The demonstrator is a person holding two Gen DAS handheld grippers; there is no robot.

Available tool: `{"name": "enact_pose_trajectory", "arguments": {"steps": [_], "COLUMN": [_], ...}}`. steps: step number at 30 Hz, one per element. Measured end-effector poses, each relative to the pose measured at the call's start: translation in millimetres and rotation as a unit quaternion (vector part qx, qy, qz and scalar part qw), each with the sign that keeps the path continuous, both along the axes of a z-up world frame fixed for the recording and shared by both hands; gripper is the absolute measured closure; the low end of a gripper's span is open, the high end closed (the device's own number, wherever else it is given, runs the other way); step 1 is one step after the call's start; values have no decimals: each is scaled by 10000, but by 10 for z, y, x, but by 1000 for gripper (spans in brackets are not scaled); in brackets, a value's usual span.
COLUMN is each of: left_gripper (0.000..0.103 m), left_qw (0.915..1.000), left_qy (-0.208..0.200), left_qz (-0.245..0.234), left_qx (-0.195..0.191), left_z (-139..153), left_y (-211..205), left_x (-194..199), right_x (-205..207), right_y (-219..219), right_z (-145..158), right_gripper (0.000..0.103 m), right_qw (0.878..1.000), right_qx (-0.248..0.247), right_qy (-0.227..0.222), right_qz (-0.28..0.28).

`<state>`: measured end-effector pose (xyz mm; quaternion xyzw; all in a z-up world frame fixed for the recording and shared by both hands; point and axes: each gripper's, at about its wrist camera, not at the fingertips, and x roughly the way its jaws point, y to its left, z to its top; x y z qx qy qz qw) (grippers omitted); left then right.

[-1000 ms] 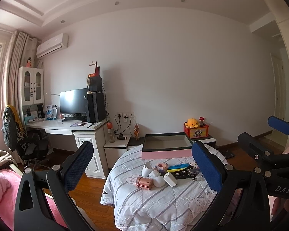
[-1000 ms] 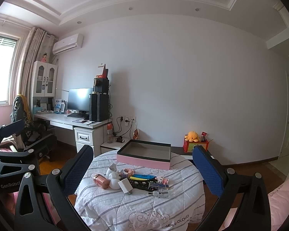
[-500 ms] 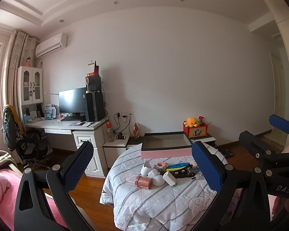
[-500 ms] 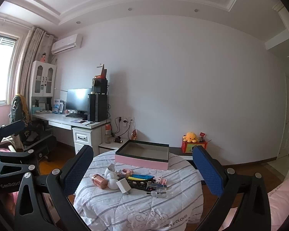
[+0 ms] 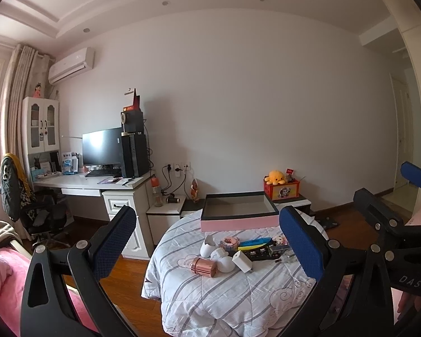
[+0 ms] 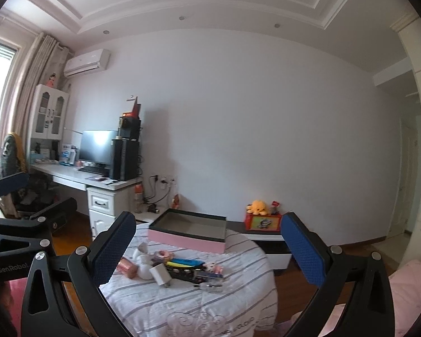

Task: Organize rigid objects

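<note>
both grippers, left (image 5: 207, 241) and right (image 6: 207, 241), spread wide, holding nothing | clutter pile (image 5: 238, 252) mid-table (image 5: 238, 303), box (image 5: 238, 214) on far edge | copper can (image 5: 204, 266) looks light, stiff, prob slick and rolly, so pinch across its round sides | white charger (image 6: 160, 274) easy, grab flat faces

"GenRobot" on left hand-held gripper (image 6: 16, 210), "DAS" on right hand-held gripper (image 5: 393, 196)

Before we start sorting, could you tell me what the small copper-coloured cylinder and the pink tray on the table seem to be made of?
The copper-coloured cylinder looks like polished metal or metallised plastic: it shows bright glints and ridged bands. The pink tray looks like matte cardboard, judging by its flat, glare-free pink walls and thin dark rim, though plastic cannot be ruled out.
</note>
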<state>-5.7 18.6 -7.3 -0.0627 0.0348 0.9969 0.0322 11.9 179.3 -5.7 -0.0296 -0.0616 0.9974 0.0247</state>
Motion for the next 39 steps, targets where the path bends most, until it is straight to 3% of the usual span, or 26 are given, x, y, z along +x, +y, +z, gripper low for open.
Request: {"name": "enact_pose_trajectory", "arguments": {"steps": [21,31,36,39], "left_gripper": [0,0,0,0], "left_qw": [9995,9992,9969,9953], "left_qy": [-272,-320,-671,-912], "left_qz": [-67,-12,70,151], "left_qx": [-125,245,408,279], "left_z": [-237,-526,-796,-1004], "left_y": [123,-72,-148,-148], "left_x": [-303,-674,-1012,-1242], "right_x": [-121,-544,-897,-1149], "right_y": [79,189,252,296], "right_z": [-164,-438,-704,-920], "right_gripper": [0,0,0,0], "right_qw": [9998,9985,9960,9928], "right_qx": [-99,-343,-441,-463], "right_qy": [-165,-429,-753,-1090], "right_qz": [14,78,202,201]}}
